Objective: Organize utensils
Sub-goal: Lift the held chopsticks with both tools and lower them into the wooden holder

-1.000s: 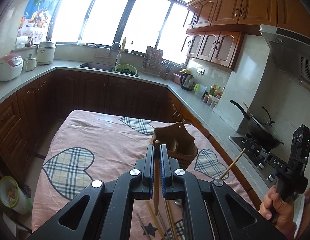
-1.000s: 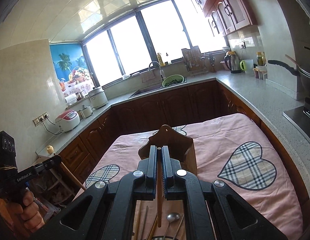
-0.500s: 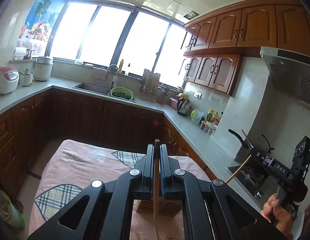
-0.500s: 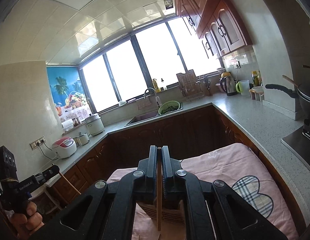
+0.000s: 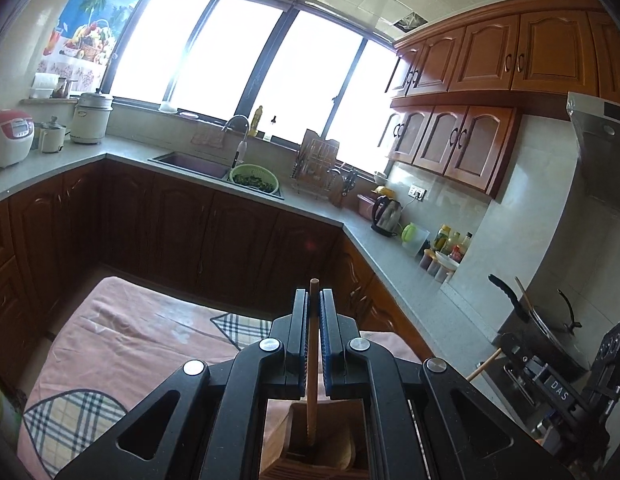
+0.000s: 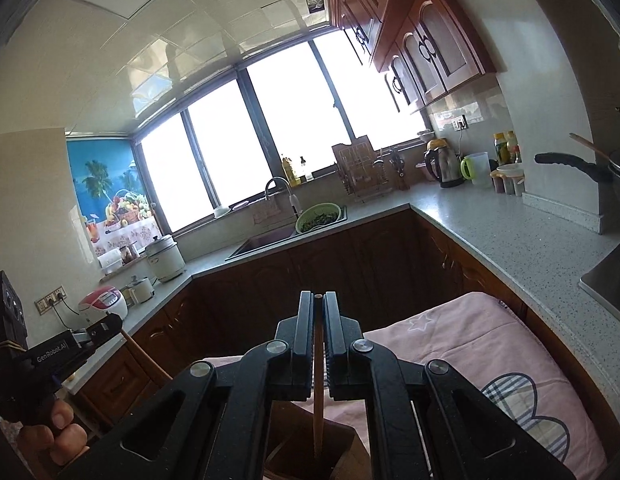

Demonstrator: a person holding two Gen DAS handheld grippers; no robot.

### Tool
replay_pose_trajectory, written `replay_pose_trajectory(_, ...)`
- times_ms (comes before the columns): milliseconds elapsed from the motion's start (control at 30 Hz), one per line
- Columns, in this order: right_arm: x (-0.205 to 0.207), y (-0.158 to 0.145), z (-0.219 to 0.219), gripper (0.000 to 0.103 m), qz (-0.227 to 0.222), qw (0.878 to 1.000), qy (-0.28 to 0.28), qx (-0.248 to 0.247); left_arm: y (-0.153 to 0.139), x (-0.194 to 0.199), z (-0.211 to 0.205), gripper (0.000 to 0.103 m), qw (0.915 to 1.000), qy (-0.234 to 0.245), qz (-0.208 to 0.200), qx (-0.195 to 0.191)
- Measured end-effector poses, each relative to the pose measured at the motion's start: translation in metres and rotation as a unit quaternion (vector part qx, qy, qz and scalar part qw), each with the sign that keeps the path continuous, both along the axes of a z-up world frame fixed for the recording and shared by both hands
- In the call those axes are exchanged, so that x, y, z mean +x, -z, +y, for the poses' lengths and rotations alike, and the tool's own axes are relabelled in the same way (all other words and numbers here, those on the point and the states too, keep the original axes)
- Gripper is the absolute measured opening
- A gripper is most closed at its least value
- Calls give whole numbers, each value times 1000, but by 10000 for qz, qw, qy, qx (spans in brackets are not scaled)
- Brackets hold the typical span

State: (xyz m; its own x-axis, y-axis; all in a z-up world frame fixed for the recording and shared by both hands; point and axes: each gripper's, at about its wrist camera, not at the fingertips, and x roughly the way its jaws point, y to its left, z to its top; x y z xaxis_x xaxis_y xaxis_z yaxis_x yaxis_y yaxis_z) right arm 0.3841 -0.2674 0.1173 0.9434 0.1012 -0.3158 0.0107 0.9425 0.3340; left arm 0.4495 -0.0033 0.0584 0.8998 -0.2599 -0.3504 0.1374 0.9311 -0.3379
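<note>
My left gripper (image 5: 314, 298) is shut on a wooden chopstick (image 5: 312, 360) held upright, its lower end hanging over the opening of the brown wooden utensil holder (image 5: 330, 452). My right gripper (image 6: 318, 302) is shut on another wooden chopstick (image 6: 318, 400), upright, its lower end over the same holder (image 6: 310, 444). Each gripper shows in the other's view: the right one (image 5: 558, 392) at the lower right, the left one (image 6: 61, 354) at the lower left. Whether either tip is inside the holder is hidden.
The holder stands on a table with a pink cloth (image 5: 121, 344) with plaid hearts. A grey counter (image 6: 510, 236) wraps around, with a sink (image 5: 189, 162), a green colander (image 5: 253, 178), a kettle (image 5: 386, 216), a rice cooker (image 5: 7, 138), a wok (image 5: 542, 332).
Both grippers have risen and tilted upward with their chopsticks, and the holder has slid from mid-frame to below the fingers. The loose utensils on the cloth have left view.
</note>
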Motion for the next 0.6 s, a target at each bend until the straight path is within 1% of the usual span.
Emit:
replay_pose_trajectory(33,2,6,-1,4,0,10000,18,28,11,7,-3,4,10000,-12,59,-39)
replay_pose_trajectory(133,7,23,-3,4,14,9999,48,113,31,31,-8,4,9997,-73,192,-134)
replay_pose_trajectory(200,10,31,-3,4,67,9999,62,108,36,46,-11,4,9995,-94,252,-165)
replay_pose_trajectory(233,11,36,-3,4,103,9999,56,116,43,51,-13,4,9994,-89,287,-152)
replay_pose_trajectory(333,15,49,-2,4,230,9997,58,110,51,62,-19,4,9992,-74,372,-80)
replay_pose_trajectory(400,16,57,-2,4,290,9995,58,132,50,64,-18,4,9991,-55,411,-64)
replay_pose_trajectory(467,15,57,-6,4,269,9995,94,116,48,64,-16,4,9993,-92,356,-1)
replay_pose_trajectory(600,19,56,-12,5,342,9992,100,169,47,61,-11,4,9993,-29,361,-22)
